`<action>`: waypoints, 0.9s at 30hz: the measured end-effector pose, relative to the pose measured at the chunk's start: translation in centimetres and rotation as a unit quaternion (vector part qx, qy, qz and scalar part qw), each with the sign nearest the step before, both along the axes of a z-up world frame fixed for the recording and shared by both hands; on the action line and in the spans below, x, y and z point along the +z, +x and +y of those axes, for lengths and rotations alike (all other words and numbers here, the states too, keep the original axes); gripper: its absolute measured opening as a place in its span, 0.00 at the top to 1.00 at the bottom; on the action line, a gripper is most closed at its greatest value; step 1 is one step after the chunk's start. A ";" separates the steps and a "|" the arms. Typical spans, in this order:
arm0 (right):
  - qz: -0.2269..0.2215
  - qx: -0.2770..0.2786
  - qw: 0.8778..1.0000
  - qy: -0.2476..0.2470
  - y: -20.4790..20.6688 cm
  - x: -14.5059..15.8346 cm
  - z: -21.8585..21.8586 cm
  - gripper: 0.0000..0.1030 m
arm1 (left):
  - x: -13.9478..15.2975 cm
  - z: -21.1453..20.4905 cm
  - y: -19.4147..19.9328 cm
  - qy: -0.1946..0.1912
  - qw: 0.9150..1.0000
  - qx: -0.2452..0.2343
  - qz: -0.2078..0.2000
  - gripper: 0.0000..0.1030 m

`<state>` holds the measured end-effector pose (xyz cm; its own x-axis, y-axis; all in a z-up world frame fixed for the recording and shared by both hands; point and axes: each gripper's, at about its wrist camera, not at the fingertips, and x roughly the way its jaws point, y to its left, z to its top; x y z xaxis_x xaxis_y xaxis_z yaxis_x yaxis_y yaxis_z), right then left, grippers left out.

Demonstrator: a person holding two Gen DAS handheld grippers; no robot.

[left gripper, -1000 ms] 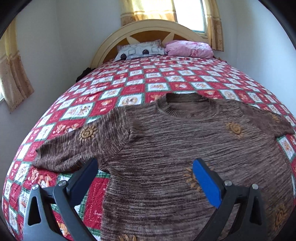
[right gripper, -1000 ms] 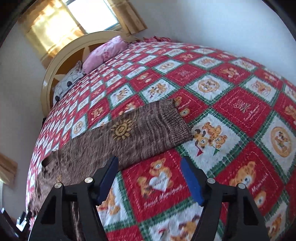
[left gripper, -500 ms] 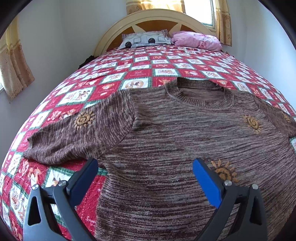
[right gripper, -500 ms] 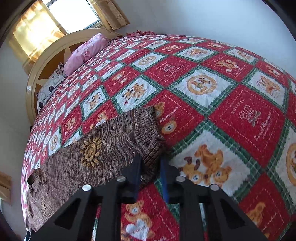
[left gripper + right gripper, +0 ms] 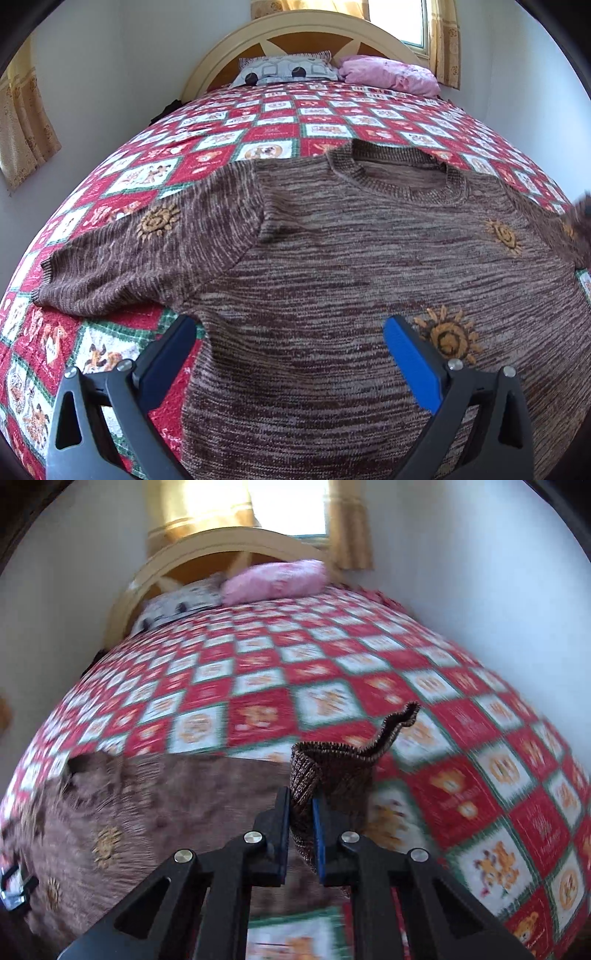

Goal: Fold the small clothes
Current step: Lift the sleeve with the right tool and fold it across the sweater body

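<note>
A brown knit sweater (image 5: 351, 266) with orange sun motifs lies flat, front up, on the quilted bed. Its left sleeve (image 5: 122, 258) stretches out to the left. My left gripper (image 5: 288, 350) is open and hovers low over the sweater's lower body, near the left armpit. My right gripper (image 5: 300, 823) is shut on the cuff of the right sleeve (image 5: 332, 768) and holds it lifted off the quilt, with the cuff end curling up. The sweater body (image 5: 147, 812) lies to its left, blurred by motion.
The red, white and green patchwork quilt (image 5: 295, 125) covers the whole bed. A patterned pillow (image 5: 284, 70) and a pink pillow (image 5: 388, 75) lie at the headboard. Walls stand close on both sides of the bed.
My right gripper closed on the right sleeve cuff, lifted it and swung it toward the sweater body. My left gripper moved forward and lower over the sweater, still open.
</note>
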<state>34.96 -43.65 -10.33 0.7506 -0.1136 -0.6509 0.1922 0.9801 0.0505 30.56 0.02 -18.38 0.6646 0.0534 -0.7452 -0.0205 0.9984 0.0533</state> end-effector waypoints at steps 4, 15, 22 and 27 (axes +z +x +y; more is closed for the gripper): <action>-0.002 0.089 0.995 -0.035 1.2 0.4 7.3 0.90 | -0.2 0.1 -0.1 -0.006 1.000 -0.003 0.004 0.00; 0.045 0.241 0.969 0.002 0.2 -4.6 16.6 0.38 | -1.1 -0.5 0.2 -0.019 0.998 -0.039 0.045 0.00; -0.029 0.174 0.983 0.046 -5.5 -3.2 7.9 0.38 | 1.7 -2.1 -1.1 -0.012 0.997 -0.066 0.032 0.18; -0.067 0.067 0.993 0.066 -7.8 -4.0 1.0 0.38 | 6.0 -6.1 -1.1 -0.024 0.993 -0.111 -0.010 0.23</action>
